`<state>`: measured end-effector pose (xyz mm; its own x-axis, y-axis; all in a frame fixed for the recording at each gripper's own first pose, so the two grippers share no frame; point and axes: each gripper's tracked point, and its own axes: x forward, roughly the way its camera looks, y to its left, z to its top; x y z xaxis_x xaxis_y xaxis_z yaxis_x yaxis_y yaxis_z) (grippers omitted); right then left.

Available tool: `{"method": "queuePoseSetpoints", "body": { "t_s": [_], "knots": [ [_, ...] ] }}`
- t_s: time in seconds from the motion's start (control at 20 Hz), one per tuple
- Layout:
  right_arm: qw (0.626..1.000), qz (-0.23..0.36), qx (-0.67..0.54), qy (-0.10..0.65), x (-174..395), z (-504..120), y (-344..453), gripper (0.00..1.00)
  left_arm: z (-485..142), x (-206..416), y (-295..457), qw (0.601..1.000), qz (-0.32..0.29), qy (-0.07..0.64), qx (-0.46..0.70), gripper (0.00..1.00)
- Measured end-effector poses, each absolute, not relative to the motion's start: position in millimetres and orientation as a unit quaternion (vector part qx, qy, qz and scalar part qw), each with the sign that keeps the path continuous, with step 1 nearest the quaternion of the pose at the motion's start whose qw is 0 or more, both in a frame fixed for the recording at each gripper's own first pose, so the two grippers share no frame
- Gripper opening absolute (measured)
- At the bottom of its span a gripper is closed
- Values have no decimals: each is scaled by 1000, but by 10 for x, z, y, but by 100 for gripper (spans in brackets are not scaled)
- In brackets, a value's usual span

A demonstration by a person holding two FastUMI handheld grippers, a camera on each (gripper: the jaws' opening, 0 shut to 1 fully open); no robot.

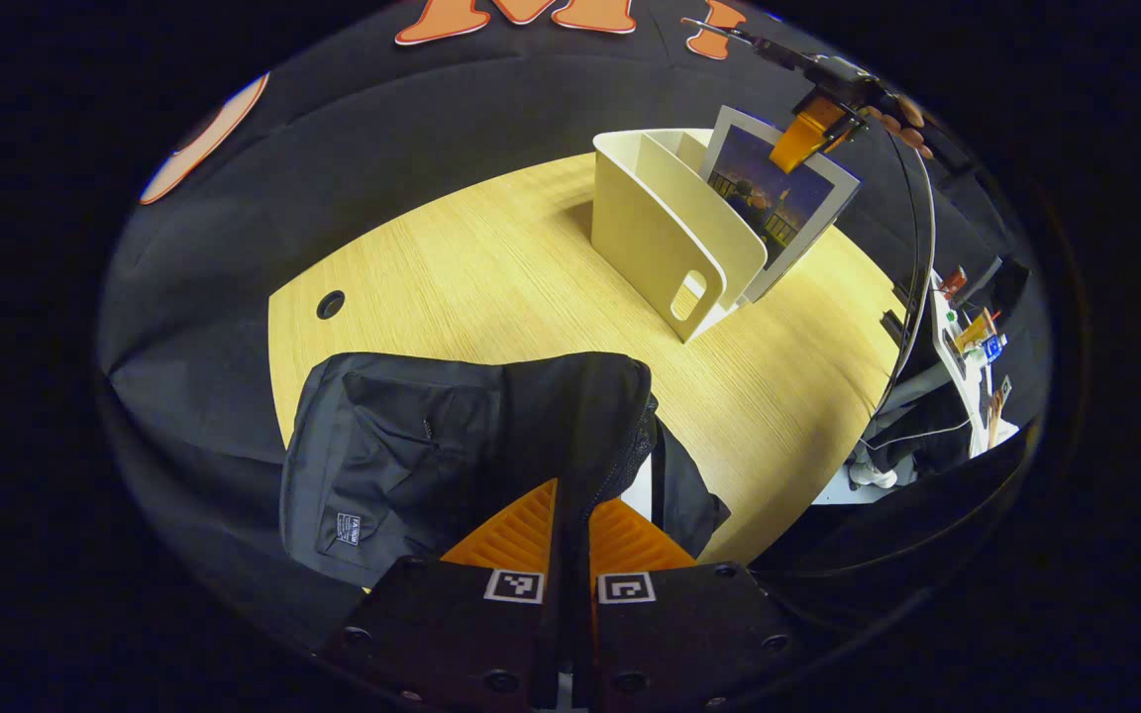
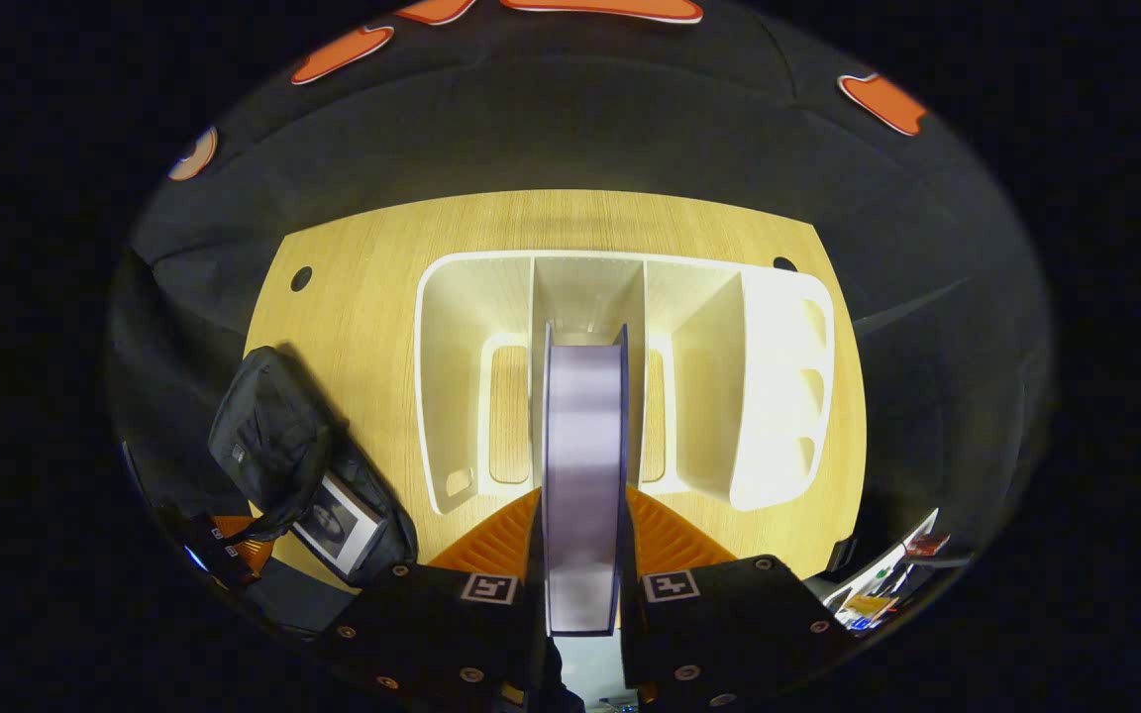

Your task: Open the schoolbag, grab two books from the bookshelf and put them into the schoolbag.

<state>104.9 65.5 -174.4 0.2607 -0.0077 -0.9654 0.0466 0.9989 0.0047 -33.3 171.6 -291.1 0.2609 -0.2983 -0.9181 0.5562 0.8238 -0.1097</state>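
One book (image 2: 582,465) in right tool (image 2: 582,540), another in schoolbag (image 2: 273,446)

Black housings on left gripper (image 1: 570,520) and right gripper (image 2: 582,530), round screws along edges, square black-and-white markers beside ribbed fingers (image 1: 516,530).

The left tool (image 1: 571,515) points forward and down, both fingers pinched together on a fold of black fabric. The right tool (image 2: 582,525) is raised higher, its two fingers pressed against the sides of a thin upright book; a hand (image 1: 899,121) grips its rear.
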Motion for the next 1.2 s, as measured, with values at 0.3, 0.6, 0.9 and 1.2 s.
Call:
{"method": "queuePoseSetpoints", "body": {
  "t_s": [0.3,0.6,0.9,1.2],
  "knots": [
    [798,-44,51,598,512,-1631,672,31,-2881,-341,1737,784,-295,530,130,6],
    [804,-58,100,584,-36,-1560,787,31,-2837,-328,1736,784,-309,521,134,6],
    [807,-60,165,564,-531,-1553,1043,31,-2793,-296,1733,782,-325,512,145,6],
    [812,-38,240,530,-809,-1499,1462,31,-2712,-209,1695,783,-336,502,148,6]
  ]
}}
